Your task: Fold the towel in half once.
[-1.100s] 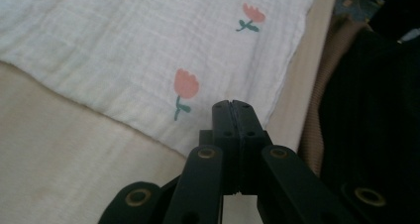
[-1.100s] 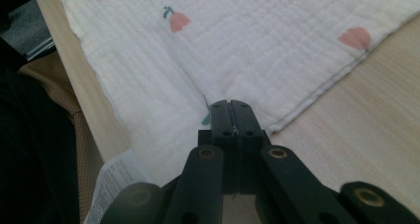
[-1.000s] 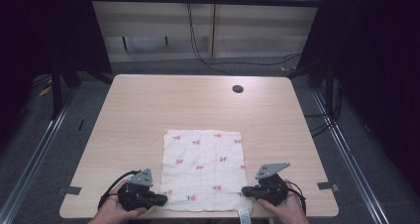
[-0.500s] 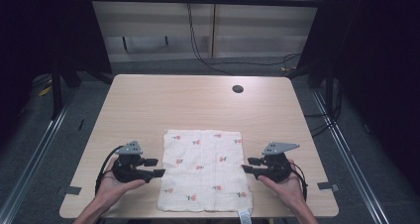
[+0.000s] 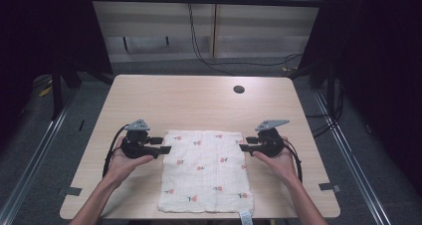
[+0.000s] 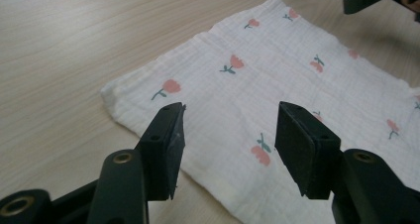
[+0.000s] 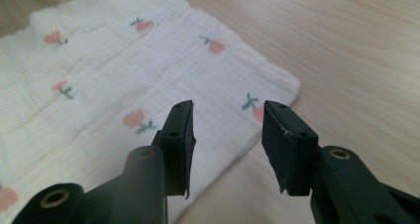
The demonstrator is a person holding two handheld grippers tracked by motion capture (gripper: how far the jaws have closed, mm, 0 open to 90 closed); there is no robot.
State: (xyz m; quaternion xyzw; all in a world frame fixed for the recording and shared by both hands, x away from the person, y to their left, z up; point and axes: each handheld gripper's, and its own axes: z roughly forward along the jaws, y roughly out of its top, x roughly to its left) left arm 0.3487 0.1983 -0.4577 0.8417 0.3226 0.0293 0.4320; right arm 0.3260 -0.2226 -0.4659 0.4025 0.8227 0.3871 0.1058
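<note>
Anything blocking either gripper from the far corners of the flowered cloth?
Nothing visible. The white flower-print muslin cloth lies flat on the bare wooden table; the left gripper and right gripper hover open at its far corners.

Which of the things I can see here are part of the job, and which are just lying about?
In the job:
- floral muslin cloth, lying flat on the table
- left claw, open at the cloth's far left corner
- right claw, open at its far right corner

Just lying about:
- round dark hole near the table's far edge
- black cables beyond the table
</note>
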